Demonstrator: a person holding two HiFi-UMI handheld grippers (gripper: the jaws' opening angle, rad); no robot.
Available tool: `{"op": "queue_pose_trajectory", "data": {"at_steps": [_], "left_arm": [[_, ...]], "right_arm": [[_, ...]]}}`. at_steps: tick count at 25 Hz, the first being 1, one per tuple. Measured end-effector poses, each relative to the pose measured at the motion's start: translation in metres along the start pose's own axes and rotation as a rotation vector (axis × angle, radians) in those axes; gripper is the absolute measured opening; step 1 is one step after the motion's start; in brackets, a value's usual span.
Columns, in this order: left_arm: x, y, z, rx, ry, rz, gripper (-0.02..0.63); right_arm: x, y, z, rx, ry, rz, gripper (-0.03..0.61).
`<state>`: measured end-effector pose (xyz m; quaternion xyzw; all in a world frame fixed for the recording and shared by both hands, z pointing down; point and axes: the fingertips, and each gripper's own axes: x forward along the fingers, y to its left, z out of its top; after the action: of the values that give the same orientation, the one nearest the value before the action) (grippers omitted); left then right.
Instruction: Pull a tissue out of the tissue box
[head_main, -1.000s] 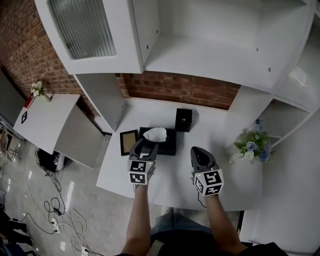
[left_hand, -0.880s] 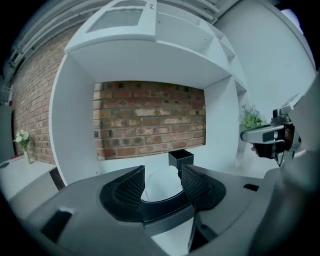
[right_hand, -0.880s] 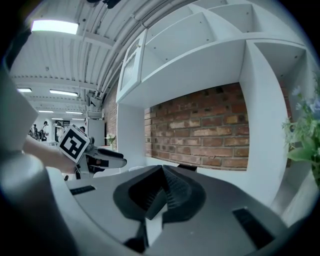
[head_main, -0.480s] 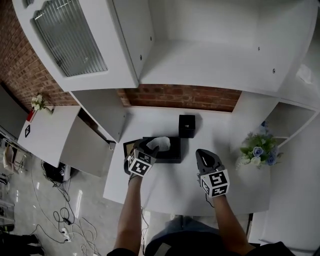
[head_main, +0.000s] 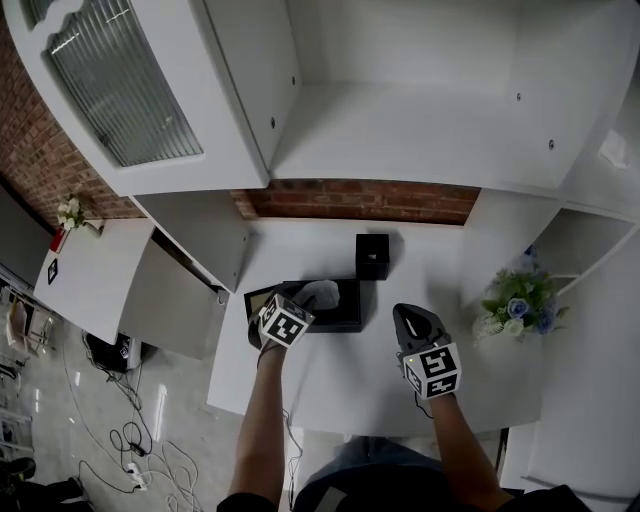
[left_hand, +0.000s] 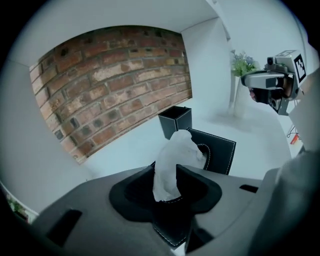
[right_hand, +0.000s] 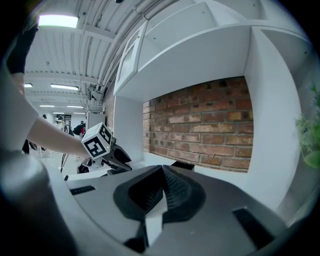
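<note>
A black tissue box (head_main: 343, 311) lies on the white table (head_main: 330, 380), with a white tissue (head_main: 322, 293) sticking up from its slot. My left gripper (head_main: 303, 300) points down at that tuft. In the left gripper view the tissue (left_hand: 172, 160) stands between the closing jaws of the left gripper (left_hand: 166, 182) and fills the gap, and the box (left_hand: 219, 152) shows behind it. My right gripper (head_main: 410, 318) hovers over the table right of the box, and the right gripper (right_hand: 161, 182) is shut with nothing in it.
A small black cube-shaped container (head_main: 371, 256) stands behind the tissue box by the brick wall (head_main: 360, 198). A dark picture frame (head_main: 254, 299) lies left of the box. A flower pot (head_main: 518, 303) sits at the right. White shelves (head_main: 420, 120) hang overhead.
My left gripper has tipped downward and moved forward onto the tissue tuft, rolling as it went. The right gripper has shifted only slightly.
</note>
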<state>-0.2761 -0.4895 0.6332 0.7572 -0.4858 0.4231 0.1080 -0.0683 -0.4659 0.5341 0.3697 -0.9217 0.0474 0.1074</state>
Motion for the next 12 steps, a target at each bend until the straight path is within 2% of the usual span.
{"op": "queue_pose_trajectory", "data": {"at_steps": [6, 12], "left_arm": [[0.0005, -0.005, 0.0034, 0.049, -0.01, 0.036, 0.023], [-0.0009, -0.0074, 0.0064, 0.052, -0.036, 0.064, 0.012]], "right_arm": [[-0.0014, -0.0014, -0.0041, 0.005, 0.01, -0.003, -0.002], [-0.0028, 0.0001, -0.0047, -0.001, 0.015, -0.003, -0.002]]}}
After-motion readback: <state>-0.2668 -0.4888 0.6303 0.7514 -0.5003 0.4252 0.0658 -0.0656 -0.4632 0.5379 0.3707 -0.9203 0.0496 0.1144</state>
